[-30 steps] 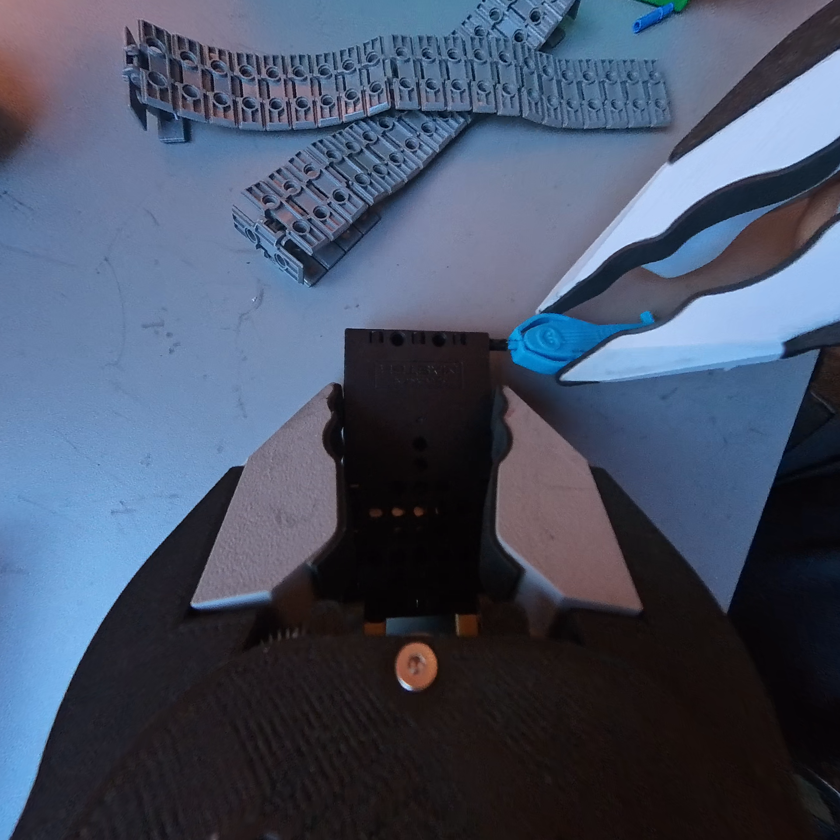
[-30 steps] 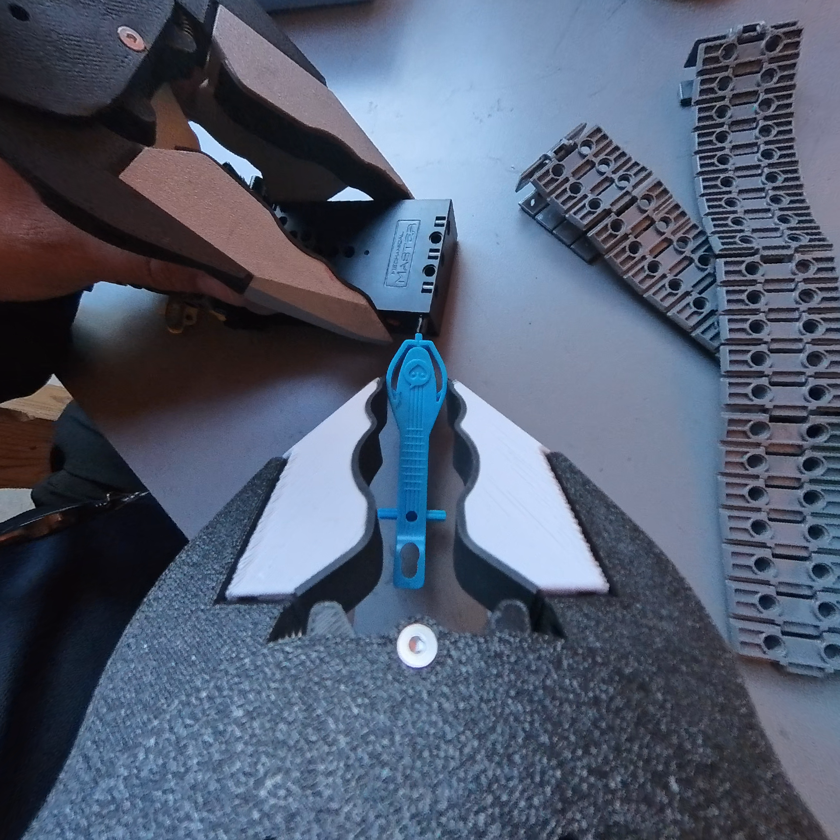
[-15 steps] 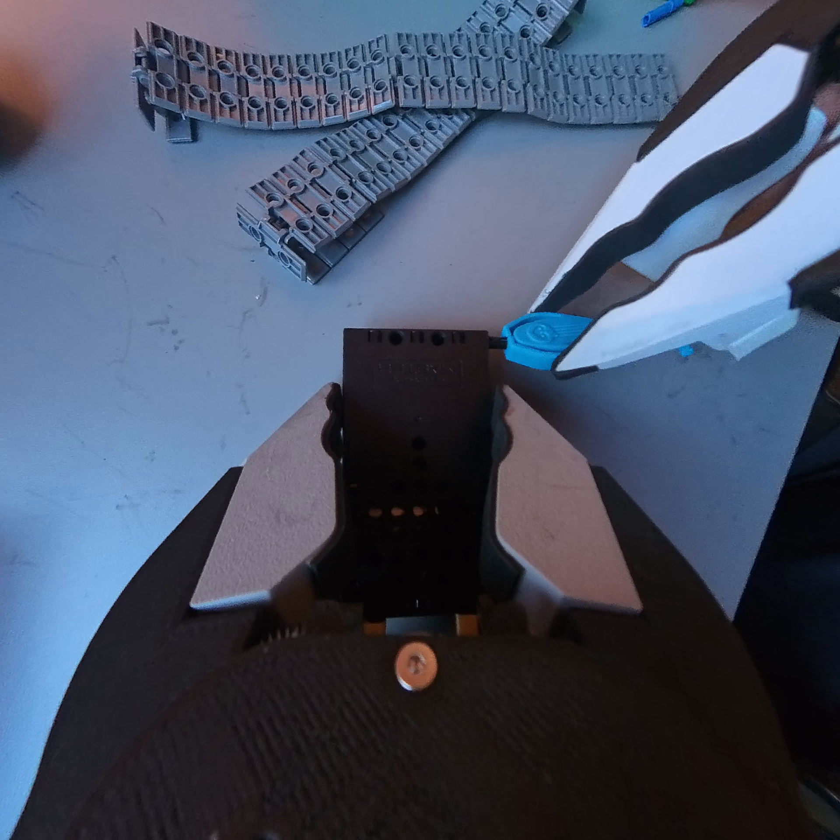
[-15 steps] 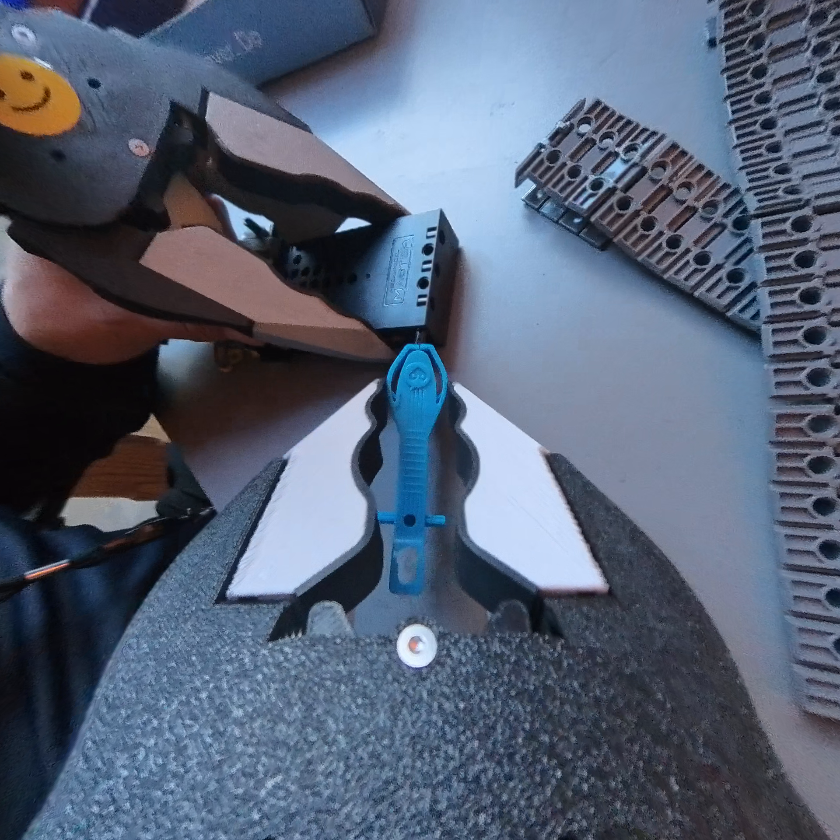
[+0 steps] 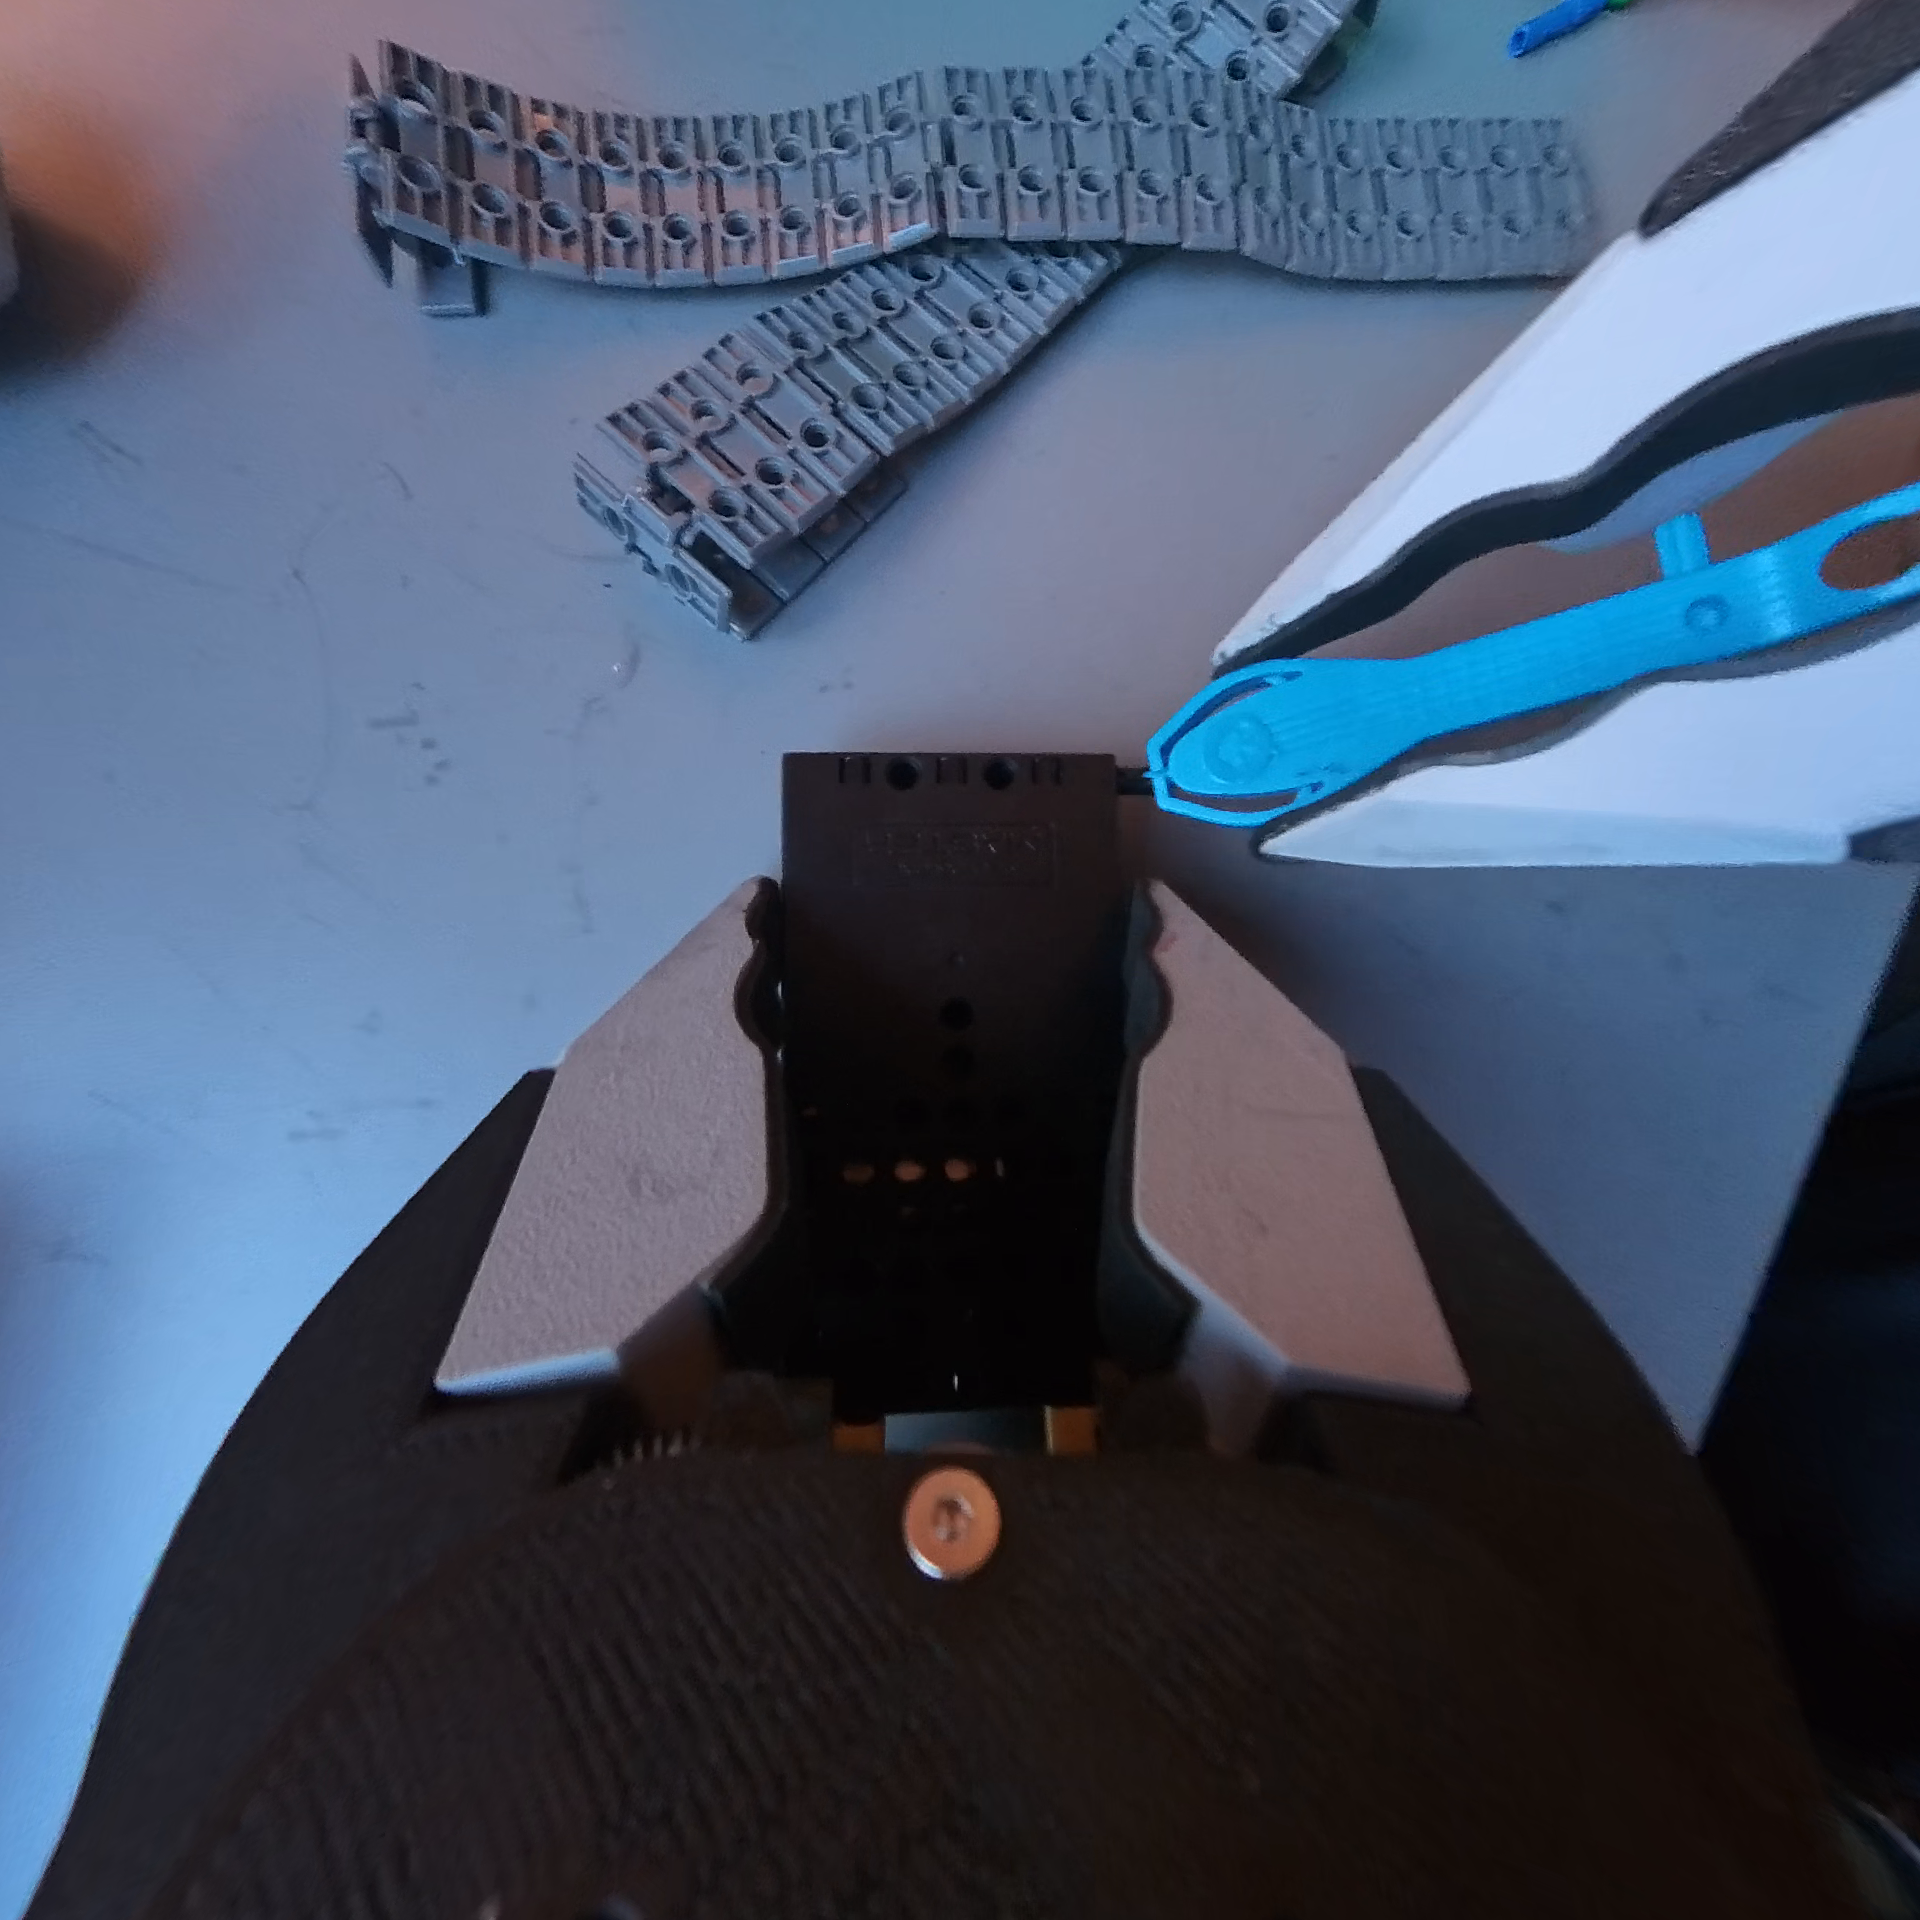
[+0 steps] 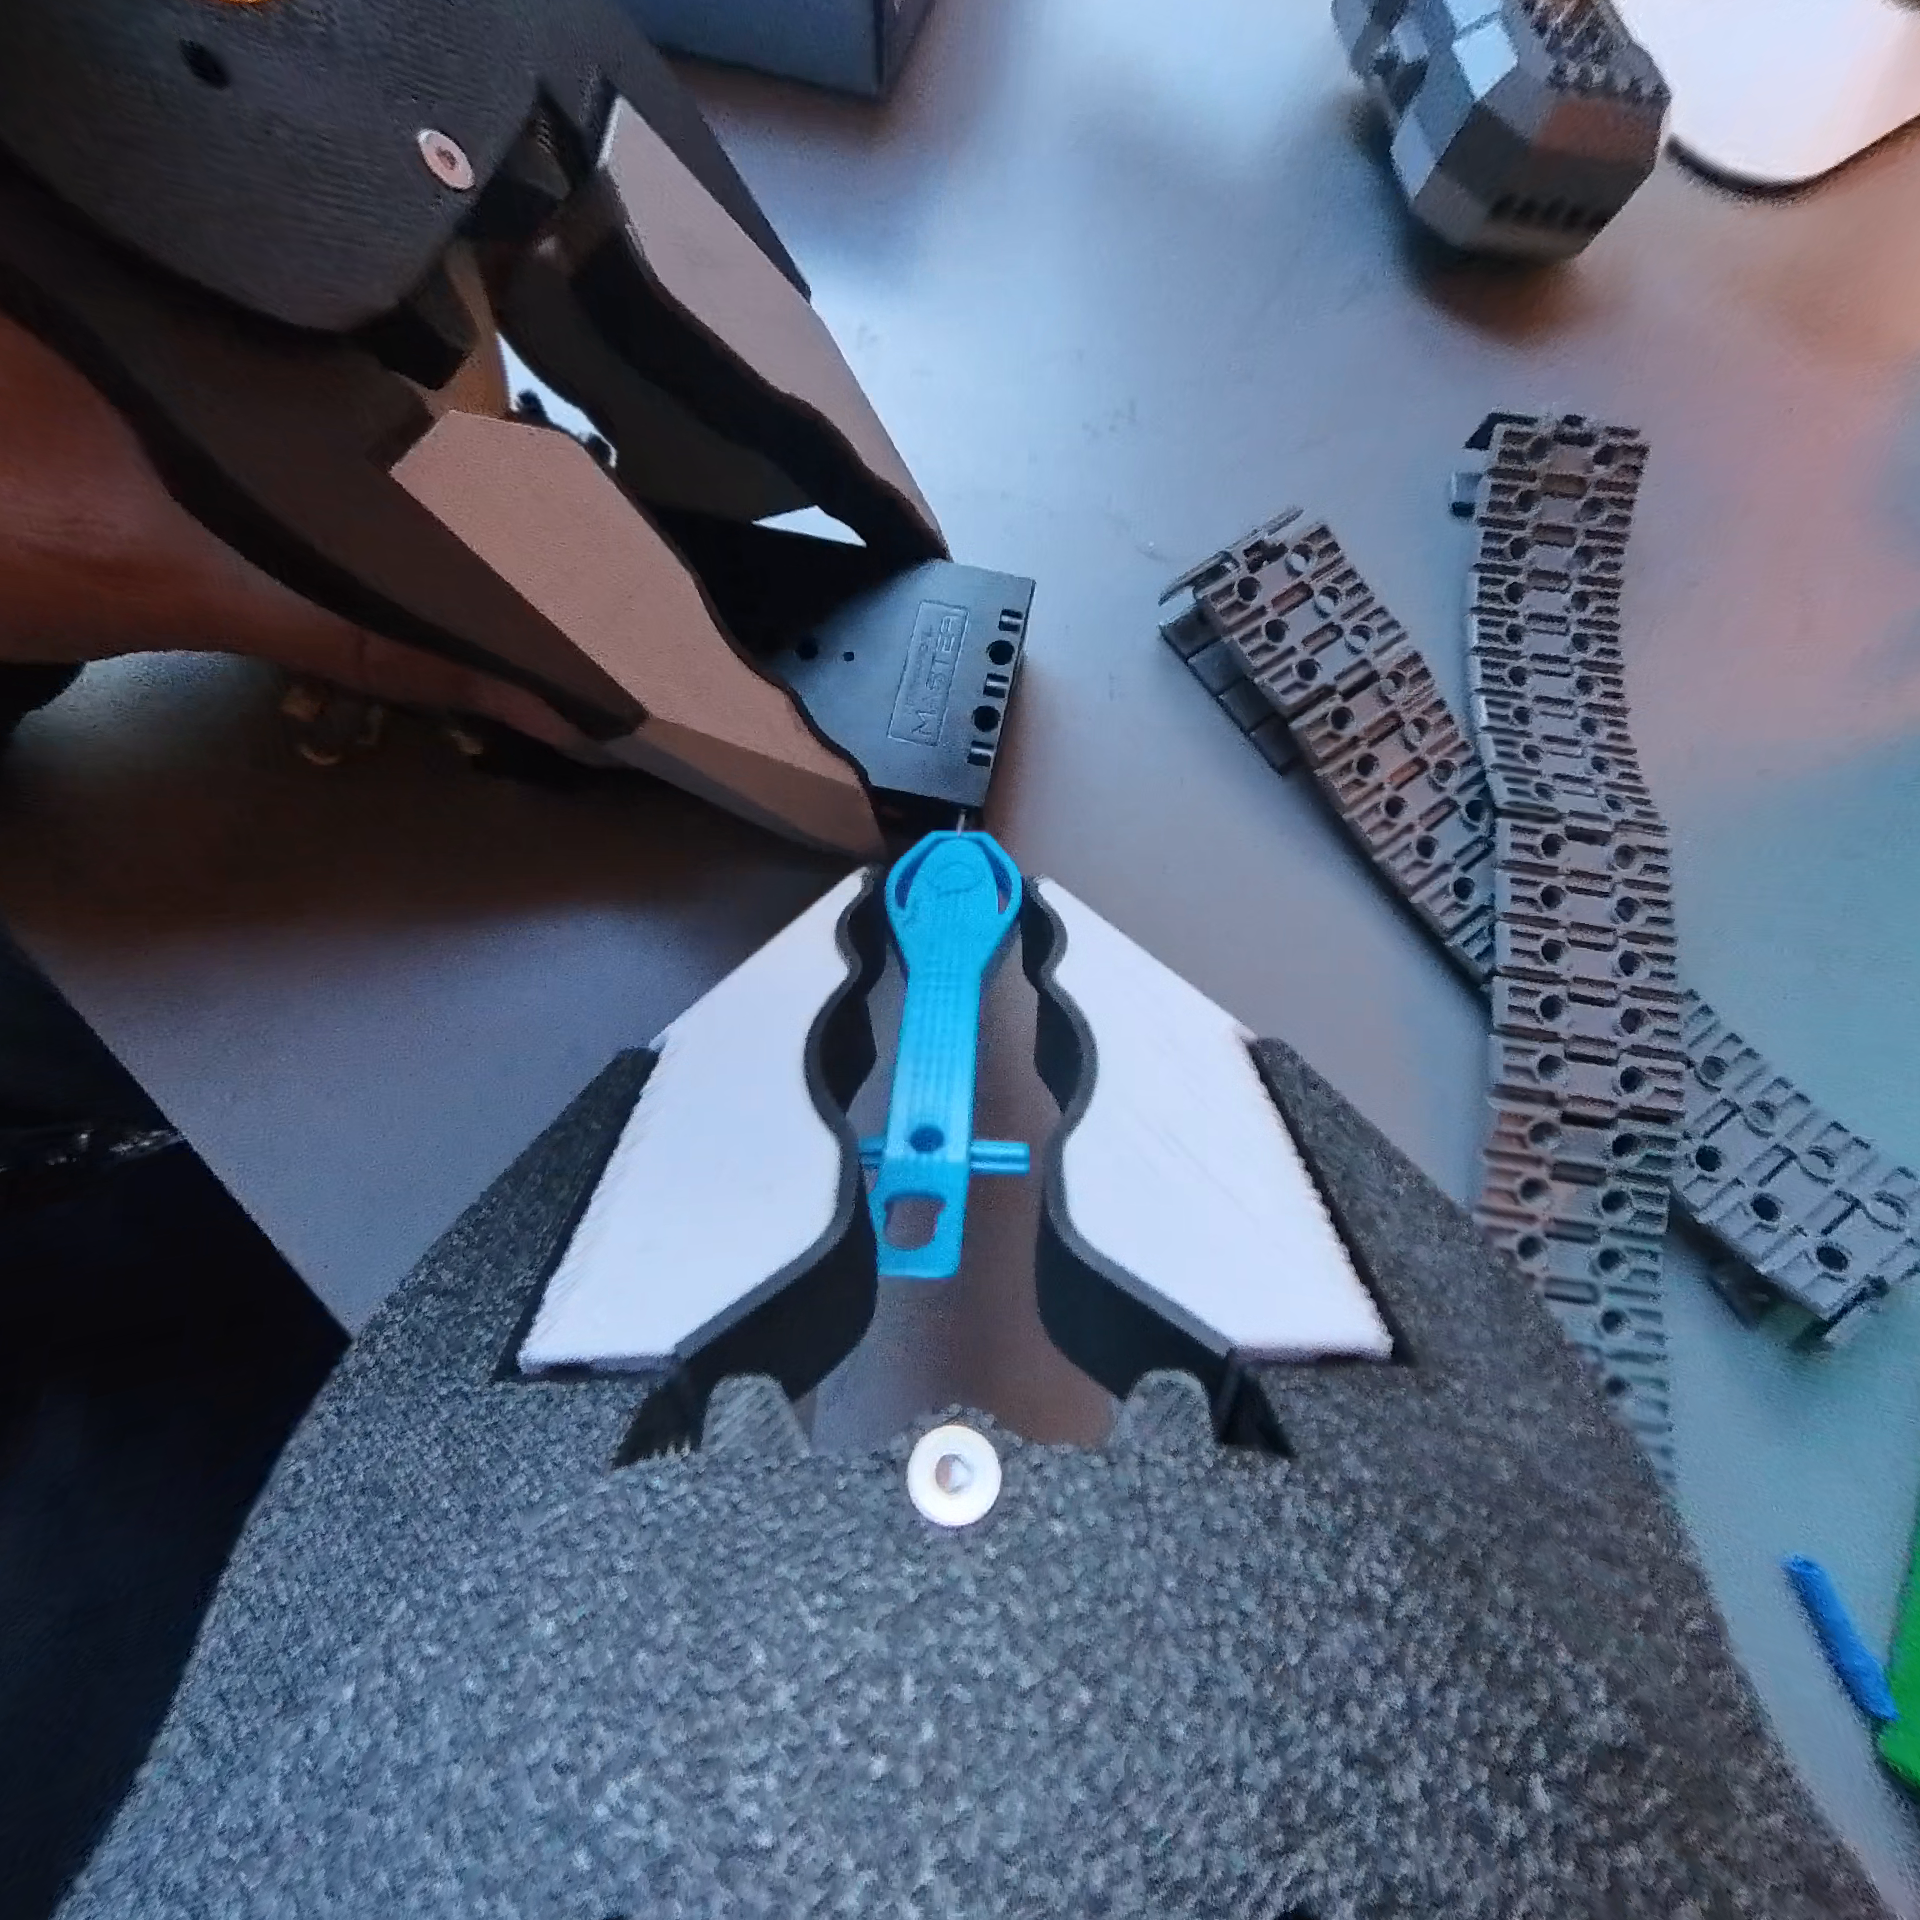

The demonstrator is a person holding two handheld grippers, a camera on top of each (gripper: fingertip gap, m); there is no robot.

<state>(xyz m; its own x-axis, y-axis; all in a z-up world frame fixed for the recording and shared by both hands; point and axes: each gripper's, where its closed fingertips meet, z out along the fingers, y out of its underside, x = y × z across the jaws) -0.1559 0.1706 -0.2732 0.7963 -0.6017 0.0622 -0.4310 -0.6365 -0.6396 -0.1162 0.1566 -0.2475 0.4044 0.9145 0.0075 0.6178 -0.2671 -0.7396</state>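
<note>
My left gripper (image 5: 951,914) is shut on a black perforated box-shaped part (image 5: 951,997) and holds it low over the grey table; it also shows in the right wrist view (image 6: 935,686), with the left gripper (image 6: 894,686) coming in from the upper left. My right gripper (image 6: 951,894) is shut on a slim blue plastic tool (image 6: 935,1039). The tool's rounded head touches a thin pin at the black part's far right corner. In the left wrist view the right gripper (image 5: 1236,748) and the blue tool (image 5: 1455,686) come in from the right.
Two grey linked track strips (image 5: 935,187) lie crossed on the table beyond the black part, and show at the right (image 6: 1579,935). A grey blocky assembly (image 6: 1507,135) sits at the far right. A small blue peg (image 6: 1839,1642) and a green piece lie near the table edge.
The right gripper has rolled and swung around while the blue tool's head stayed at the black part's corner. The left gripper and black part have held still.
</note>
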